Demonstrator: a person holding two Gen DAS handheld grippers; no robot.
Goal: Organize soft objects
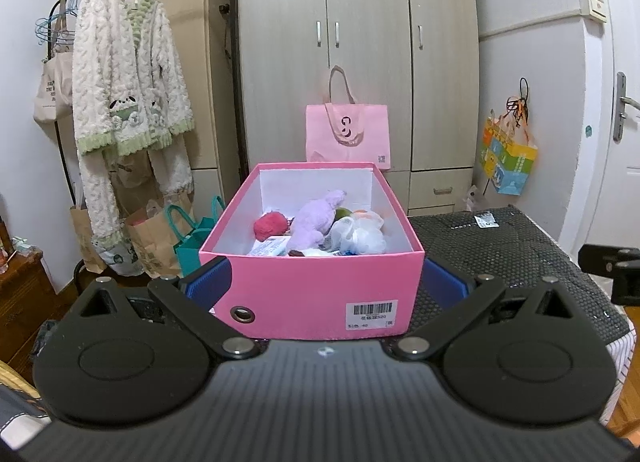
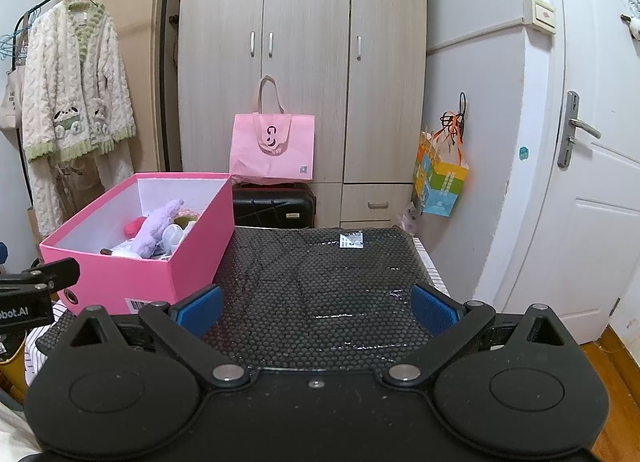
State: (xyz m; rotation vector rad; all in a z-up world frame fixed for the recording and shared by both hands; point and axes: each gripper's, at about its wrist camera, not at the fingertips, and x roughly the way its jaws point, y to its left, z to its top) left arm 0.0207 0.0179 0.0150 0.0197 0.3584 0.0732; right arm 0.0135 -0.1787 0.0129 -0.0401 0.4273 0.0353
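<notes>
Both claws gape empty, left claw (image 1: 326,286) straddling pink box (image 1: 316,294), its contents half-hidden.

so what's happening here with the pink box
A person holds two grippers, both open and holding nothing. The left gripper faces the pink box head on, its fingers spread either side of the box's near end. The box already holds soft things: a purple plush, a red pompom and some white bits. The right gripper hovers over the black mat, which looks bare apart from a small label.
</notes>
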